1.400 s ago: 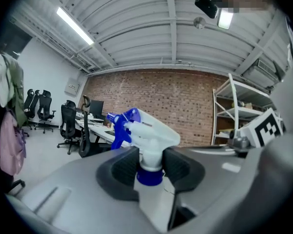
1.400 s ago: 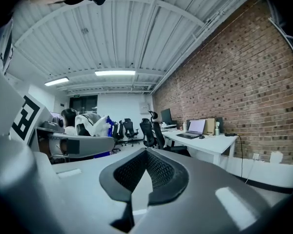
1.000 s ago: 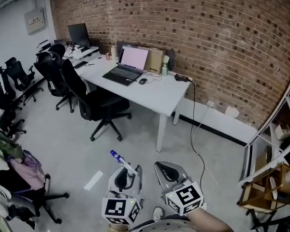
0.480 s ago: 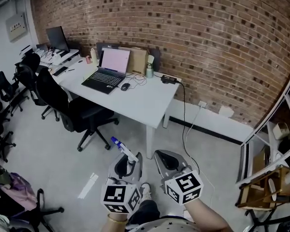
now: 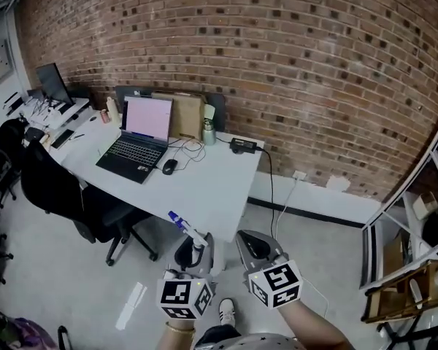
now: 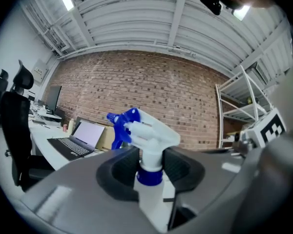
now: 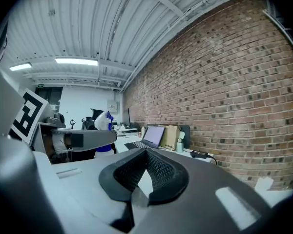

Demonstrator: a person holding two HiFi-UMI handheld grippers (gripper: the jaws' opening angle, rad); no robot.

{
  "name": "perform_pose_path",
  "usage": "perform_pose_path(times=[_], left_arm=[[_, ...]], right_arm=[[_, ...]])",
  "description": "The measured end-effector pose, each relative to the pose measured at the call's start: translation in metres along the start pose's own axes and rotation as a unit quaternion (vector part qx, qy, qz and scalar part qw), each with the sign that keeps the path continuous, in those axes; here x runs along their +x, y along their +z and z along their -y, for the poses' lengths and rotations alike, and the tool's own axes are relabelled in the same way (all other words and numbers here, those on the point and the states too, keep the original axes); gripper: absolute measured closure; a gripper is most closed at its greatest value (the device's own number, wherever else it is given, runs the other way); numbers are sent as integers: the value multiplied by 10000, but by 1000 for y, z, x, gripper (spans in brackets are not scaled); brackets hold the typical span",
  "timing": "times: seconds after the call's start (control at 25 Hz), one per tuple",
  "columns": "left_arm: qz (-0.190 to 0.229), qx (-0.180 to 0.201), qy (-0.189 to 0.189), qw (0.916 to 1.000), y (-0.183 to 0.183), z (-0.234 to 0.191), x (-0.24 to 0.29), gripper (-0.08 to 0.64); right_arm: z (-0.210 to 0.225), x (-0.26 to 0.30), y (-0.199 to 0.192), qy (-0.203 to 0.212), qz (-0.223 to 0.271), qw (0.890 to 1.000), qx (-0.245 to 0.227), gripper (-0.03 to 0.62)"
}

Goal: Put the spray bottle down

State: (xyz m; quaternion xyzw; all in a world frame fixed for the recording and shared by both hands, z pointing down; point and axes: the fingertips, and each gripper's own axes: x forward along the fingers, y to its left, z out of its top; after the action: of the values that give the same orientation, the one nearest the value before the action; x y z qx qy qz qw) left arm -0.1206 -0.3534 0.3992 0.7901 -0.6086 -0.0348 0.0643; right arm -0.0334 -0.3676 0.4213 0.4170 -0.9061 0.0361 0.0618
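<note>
The spray bottle (image 5: 185, 228) is white with a blue nozzle and a blue collar. My left gripper (image 5: 197, 248) is shut on its neck, and in the left gripper view the black pads press the neck just above the blue collar of the bottle (image 6: 149, 135), which stands upright with its nozzle pointing left. My right gripper (image 5: 254, 245) is beside it on the right, shut with nothing in it; its pads (image 7: 158, 172) meet at the base. Both grippers are level, just short of the near edge of the white table (image 5: 217, 188).
On the table are an open laptop (image 5: 140, 141), a mouse (image 5: 168, 166), a green bottle (image 5: 208, 131) and a power adapter (image 5: 242, 145). A black office chair (image 5: 62, 192) stands at the left. A brick wall runs behind. Metal shelving (image 5: 416, 268) stands at the right.
The whole view has advanced toward the white table. Both grippers, with the bottle in the left one, have come from open floor to the table's near edge. The grip is unchanged.
</note>
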Motion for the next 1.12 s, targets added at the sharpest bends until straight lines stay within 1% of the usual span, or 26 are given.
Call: perform_pose_path(times=[0.16, 0.28, 0.44, 0.52, 0.6, 0.76, 0.92, 1.0, 1.12], left_arm=[[110, 110, -3, 9999, 11, -32, 67, 424], [168, 162, -7, 9997, 14, -55, 115, 423], [235, 16, 98, 9997, 12, -85, 171, 423], [183, -77, 127, 9997, 8, -97, 195, 423], [128, -90, 112, 9998, 3, -105, 215, 423], [86, 100, 72, 9999, -7, -111, 248, 423], [99, 321, 80, 9994, -20, -112, 261, 423], [130, 320, 110, 9993, -21, -114, 264, 423], [36, 271, 130, 9995, -19, -118, 269, 422]], right_arm=[[36, 61, 12, -172, 47, 9998, -97, 594], [65, 101, 19, -326, 72, 9994, -49, 594], [99, 147, 19, -414, -23, 9991, 34, 594], [110, 164, 15, -447, -96, 9989, 86, 594], [119, 178, 10, -484, -153, 9986, 150, 594], [130, 200, 1, -540, -218, 9979, 265, 594], [132, 215, -4, -513, -260, 9981, 201, 594], [133, 220, -6, -503, -276, 9981, 205, 594], [136, 226, -5, -519, -266, 9979, 275, 594]])
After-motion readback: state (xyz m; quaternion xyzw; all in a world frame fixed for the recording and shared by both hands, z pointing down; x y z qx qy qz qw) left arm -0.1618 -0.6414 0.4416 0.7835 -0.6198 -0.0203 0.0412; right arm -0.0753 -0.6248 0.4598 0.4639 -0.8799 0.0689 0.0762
